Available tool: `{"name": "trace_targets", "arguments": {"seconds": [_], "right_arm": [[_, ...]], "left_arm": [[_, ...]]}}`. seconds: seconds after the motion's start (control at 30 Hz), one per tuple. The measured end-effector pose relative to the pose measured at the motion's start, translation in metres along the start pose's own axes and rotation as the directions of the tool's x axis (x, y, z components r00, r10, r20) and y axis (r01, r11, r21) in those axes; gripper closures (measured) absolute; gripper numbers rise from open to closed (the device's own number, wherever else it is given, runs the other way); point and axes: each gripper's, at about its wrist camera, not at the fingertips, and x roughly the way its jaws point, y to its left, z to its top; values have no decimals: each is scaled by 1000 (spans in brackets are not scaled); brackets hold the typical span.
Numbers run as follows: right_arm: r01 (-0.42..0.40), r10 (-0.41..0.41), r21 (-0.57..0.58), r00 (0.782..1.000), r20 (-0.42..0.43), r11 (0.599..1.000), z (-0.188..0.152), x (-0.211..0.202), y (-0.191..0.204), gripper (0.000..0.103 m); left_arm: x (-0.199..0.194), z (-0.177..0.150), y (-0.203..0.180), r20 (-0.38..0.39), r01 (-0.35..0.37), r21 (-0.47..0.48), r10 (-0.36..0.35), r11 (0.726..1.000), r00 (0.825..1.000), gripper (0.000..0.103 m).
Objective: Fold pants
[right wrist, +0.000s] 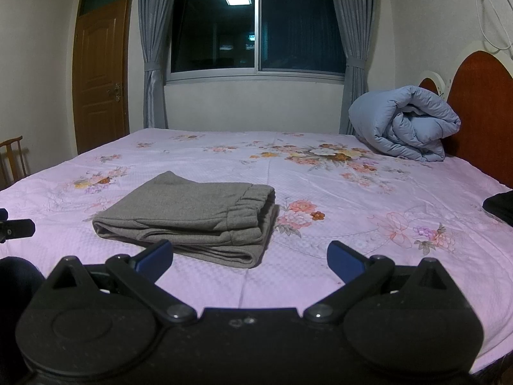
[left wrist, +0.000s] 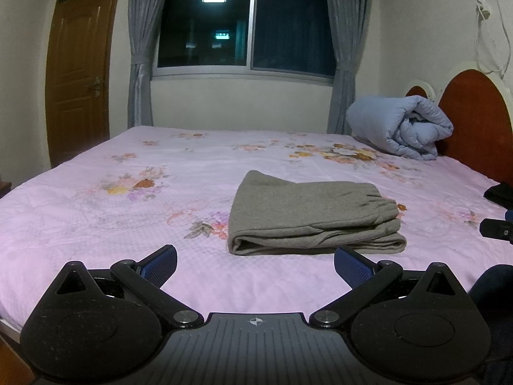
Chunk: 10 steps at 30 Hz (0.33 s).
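Both grippers spread wide and empty above the bed, gray pants folded ahead of them.

The left gripper [left wrist: 255, 264] has its blue-padded fingers [left wrist: 160, 264] wide apart, holding nothing; the right gripper [right wrist: 250, 258] is likewise splayed and empty. The folded pants [left wrist: 315, 216] lie flat on the pink floral sheet [left wrist: 112, 224], at about 1 o'clock in the left wrist view and about 11 o'clock in the right wrist view, waistband toward 3 o'clock. A rolled blue quilt [right wrist: 404, 122] sits at 2 o'clock against the red headboard [right wrist: 484, 102]. Beyond, at 12 o'clock, a dark window [left wrist: 243, 29] between gray curtains [left wrist: 139, 48]; a wooden door [left wrist: 78, 73] at 10 o'clock.
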Motion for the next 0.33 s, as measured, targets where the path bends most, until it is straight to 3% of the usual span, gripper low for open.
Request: {"name": "trace_targets", "arguments": {"seconds": [0.33], "right_arm": [[0,0,-1,1000,0,1000,0,0,0,6]], "left_arm": [[-6,0,-3,44,-11,-1,11,1000,999,0]]}}
